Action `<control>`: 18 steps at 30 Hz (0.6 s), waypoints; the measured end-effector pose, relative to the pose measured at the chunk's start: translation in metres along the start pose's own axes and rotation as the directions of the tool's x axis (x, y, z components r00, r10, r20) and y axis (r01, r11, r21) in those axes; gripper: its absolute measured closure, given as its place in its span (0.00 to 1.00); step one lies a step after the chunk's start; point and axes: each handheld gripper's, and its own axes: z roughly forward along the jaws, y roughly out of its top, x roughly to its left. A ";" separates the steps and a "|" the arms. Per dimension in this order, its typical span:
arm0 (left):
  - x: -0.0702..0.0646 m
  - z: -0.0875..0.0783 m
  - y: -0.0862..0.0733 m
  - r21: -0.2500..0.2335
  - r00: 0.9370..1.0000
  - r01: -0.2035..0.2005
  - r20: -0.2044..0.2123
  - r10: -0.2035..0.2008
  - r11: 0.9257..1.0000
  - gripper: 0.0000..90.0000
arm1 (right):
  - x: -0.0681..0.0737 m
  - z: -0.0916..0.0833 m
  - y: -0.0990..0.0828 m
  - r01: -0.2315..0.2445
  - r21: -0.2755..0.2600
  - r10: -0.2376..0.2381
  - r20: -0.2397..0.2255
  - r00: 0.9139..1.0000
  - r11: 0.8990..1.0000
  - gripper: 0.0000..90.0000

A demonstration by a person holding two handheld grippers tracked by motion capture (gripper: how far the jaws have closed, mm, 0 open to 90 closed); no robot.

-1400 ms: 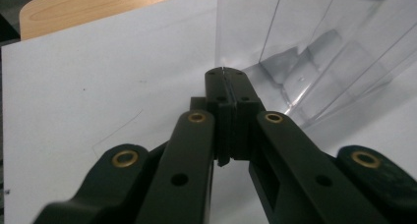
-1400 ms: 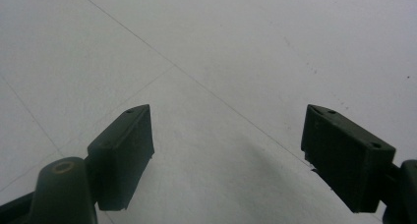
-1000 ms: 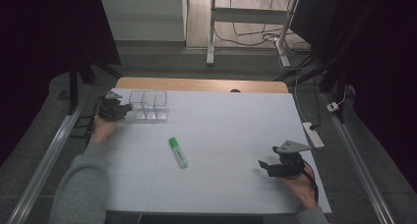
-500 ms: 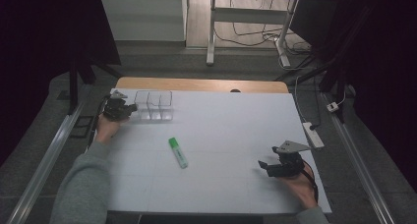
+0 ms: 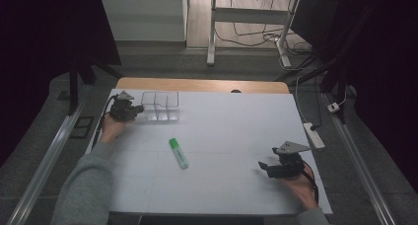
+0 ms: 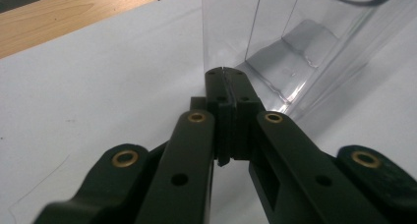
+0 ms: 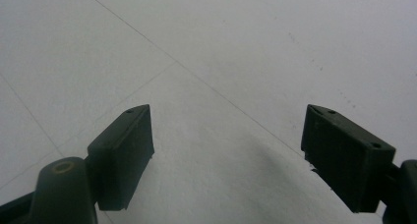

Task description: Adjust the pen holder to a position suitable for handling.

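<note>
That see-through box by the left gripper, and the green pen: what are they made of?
The box looks like clear, glossy hard plastic: the table shows through its walls, and its edges catch light. The green pen seems smooth plastic, green at one end and paler at the other; it is too small to tell more.

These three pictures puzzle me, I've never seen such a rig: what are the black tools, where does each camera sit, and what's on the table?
A person at a white table holds a two-jaw tool in each hand. The high view looks down from above; the other two cameras ride on the tools, looking along their jaws. The left gripper is shut, its tips right at a clear plastic compartment box; nothing shows between the jaws. The right gripper is open and empty over bare table. A green marker lies loose between them.
</note>
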 end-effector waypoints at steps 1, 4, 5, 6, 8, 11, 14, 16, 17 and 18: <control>-0.001 0.000 0.000 0.000 1.000 -0.001 0.001 0.001 1.000 0.99 | 0.000 0.000 0.000 -0.001 -0.001 0.001 -0.001 1.000 1.000 0.21; -0.003 0.002 0.002 0.004 1.000 -0.004 0.004 0.004 1.000 0.99 | 0.000 0.000 0.000 -0.002 0.000 0.001 -0.002 1.000 1.000 0.21; -0.004 0.003 0.002 0.006 1.000 -0.007 0.007 0.007 1.000 0.99 | 0.000 0.000 0.000 0.000 0.000 0.000 -0.002 1.000 1.000 0.21; -0.005 0.003 0.002 0.003 1.000 -0.006 0.008 0.006 1.000 0.99 | 0.000 0.000 0.000 0.002 0.000 -0.002 -0.001 1.000 1.000 0.21; -0.006 0.005 0.004 0.003 1.000 -0.008 0.012 0.008 1.000 0.99 | 0.000 0.000 0.000 0.004 0.001 -0.004 0.001 1.000 1.000 0.21; -0.010 0.006 0.007 0.003 1.000 -0.022 0.016 0.022 1.000 0.99 | 0.000 -0.001 0.000 0.003 -0.001 -0.003 0.002 1.000 1.000 0.21; -0.013 0.007 0.009 0.000 0.999 -0.027 0.019 0.027 1.000 0.99 | 0.001 0.000 0.001 0.002 0.002 -0.002 0.002 1.000 1.000 0.21; -0.015 0.010 0.011 0.001 0.999 -0.034 0.023 0.034 0.999 0.99 | 0.001 0.000 0.001 0.005 0.002 -0.005 0.000 1.000 1.000 0.21; -0.018 0.012 0.014 0.002 0.999 -0.040 0.028 0.040 0.999 0.99 | 0.001 0.000 0.001 0.006 0.003 -0.006 0.000 1.000 1.000 0.21; -0.019 0.013 0.015 0.002 0.999 -0.040 0.030 0.040 0.999 0.99 | 0.001 0.000 0.001 0.009 0.003 -0.009 0.001 1.000 1.000 0.21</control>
